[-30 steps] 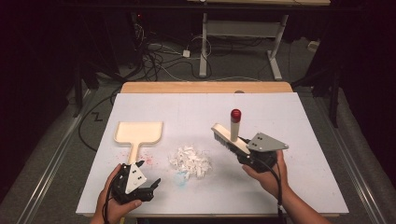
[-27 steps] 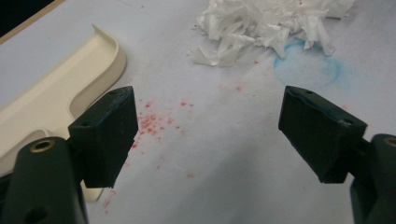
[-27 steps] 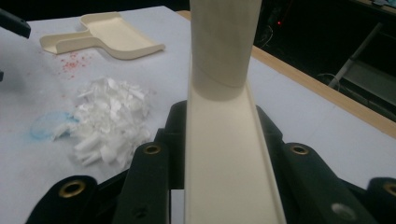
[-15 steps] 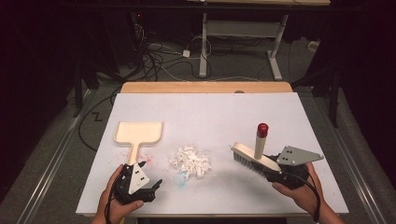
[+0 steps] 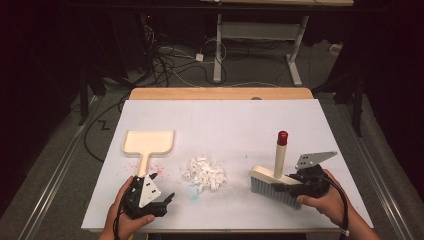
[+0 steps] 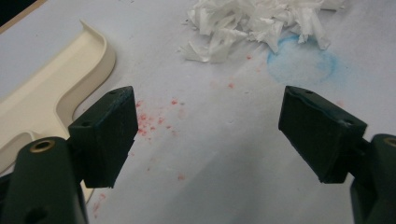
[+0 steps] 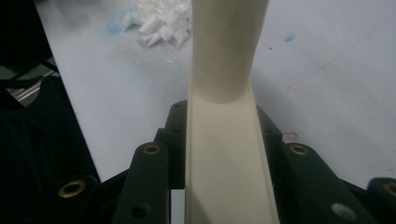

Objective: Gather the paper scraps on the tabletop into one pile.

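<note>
Table (image 5: 225, 120): white sheet over a wooden top, whose far edge shows in the high view.
Paper scraps (image 5: 204, 173): white heap near the front middle of the sheet, between the two grippers; the left gripper view shows a blue smudge (image 6: 303, 63) just beside the heap.
Dustpan (image 5: 149, 142): cream, flat on the sheet left of the scraps, handle pointing toward the person. The left gripper view shows its rim and neck (image 6: 56, 88) cut off at the left edge, with red specks (image 6: 154, 119) on the sheet beside it.
Left gripper (image 5: 150, 197): held low at the front left, near the dustpan handle's end. Its own view (image 6: 205, 135) shows the jaws spread wide with bare sheet between them.
Brush (image 5: 274, 182): cream head with grey bristles down on the sheet, right of the scraps; handle upright with a red tip (image 5: 282, 137).
Right gripper (image 5: 292, 182): its own view (image 7: 224, 140) shows the jaws pinching the brush head; the handle (image 7: 229, 46) rises out of frame, hiding the bristles and red tip.
Hands: left (image 5: 127, 220) and right (image 5: 327, 202), partly cut off by the bottom edge of the high view.
</note>
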